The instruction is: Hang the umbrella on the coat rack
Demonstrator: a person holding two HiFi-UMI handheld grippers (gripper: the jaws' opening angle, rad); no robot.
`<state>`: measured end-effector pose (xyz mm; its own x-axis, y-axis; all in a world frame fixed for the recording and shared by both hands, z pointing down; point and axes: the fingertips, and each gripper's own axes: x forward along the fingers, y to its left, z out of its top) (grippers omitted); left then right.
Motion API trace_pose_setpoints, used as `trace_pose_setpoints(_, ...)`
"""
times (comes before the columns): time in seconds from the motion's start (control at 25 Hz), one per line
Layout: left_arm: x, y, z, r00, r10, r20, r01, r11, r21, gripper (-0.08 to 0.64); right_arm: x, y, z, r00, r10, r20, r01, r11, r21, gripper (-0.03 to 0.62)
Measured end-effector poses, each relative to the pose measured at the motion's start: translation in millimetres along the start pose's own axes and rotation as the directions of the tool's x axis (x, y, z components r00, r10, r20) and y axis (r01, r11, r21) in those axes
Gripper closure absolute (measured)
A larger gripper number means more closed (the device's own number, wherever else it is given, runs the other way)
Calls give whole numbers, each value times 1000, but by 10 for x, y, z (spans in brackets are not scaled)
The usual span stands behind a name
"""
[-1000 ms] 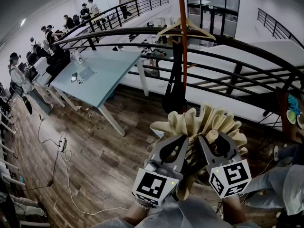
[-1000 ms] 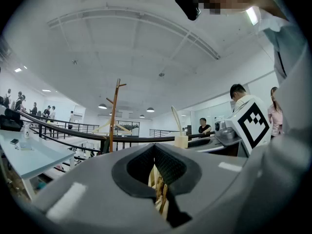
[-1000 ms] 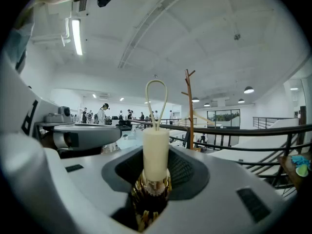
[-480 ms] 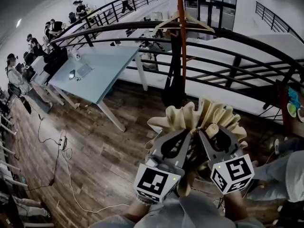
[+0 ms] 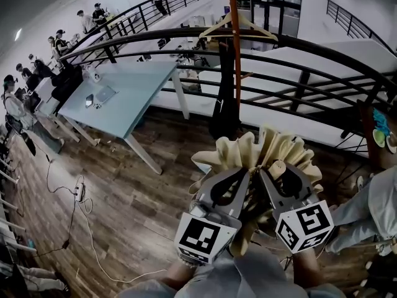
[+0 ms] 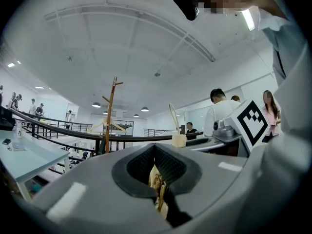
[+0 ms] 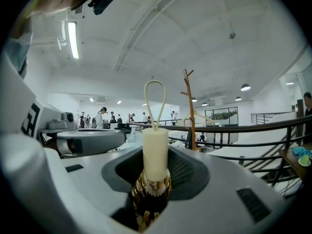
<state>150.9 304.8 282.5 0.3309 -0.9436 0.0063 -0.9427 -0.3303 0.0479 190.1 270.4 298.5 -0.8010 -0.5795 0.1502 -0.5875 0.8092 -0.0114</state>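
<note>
A folded beige umbrella is held between both grippers in front of me, its ruffled cloth fanned out above them. My left gripper is shut on the umbrella's cloth and ribs. My right gripper is shut on the cream handle, and a thin strap loop stands up from that handle. The coat rack, an orange-brown pole with short pegs, stands beyond the railing. A wooden hanger and a dark garment hang on it. The coat rack also shows far ahead in both gripper views.
A black curved railing runs between me and the rack. A pale blue table stands at the left, with several people behind it. Cables lie on the wooden floor. Another person's legs are at the right.
Both grippers and the umbrella keep their hold and place. The head view has shifted slightly, so the rack and railing sit a little higher in the picture.
</note>
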Motion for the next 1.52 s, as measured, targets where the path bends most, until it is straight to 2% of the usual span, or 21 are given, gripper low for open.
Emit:
trace_pose_setpoints(0.52,-191,209,-96,998,-57,-5,57,998,7,554,110,278,-69,999,-42,-3,42,999,17,456)
trace_pose_setpoints(0.72,-255,214,-112,998,-54,-20,53,998,-16,554,105,343,-72,999,-37,-14,38,999,18,456)
trace_pose_setpoints(1.04,-112,359,-168,999,-31,-7,31,999,18,554,309,247,-93,1000,8,-20,-8,1000,20,456)
trace_pose_setpoints(1.16,-23,409,-186,1000,-11,-18,11,1000,8,554,415,194,-94,999,31,-18,-31,999,18,456)
trace_pose_setpoints(1.24,67,456,-190,1000,-5,-14,5,1000,23,554,497,128,-90,999,45,-17,-44,999,20,456)
trace_pose_setpoints(1.36,203,512,-134,1000,22,-18,-22,1000,-6,554,590,2,-43,998,60,-19,-59,998,20,456)
trace_pose_setpoints(1.52,389,616,-88,1000,31,-6,-31,999,18,554,729,-151,27,997,73,-16,-72,997,17,456)
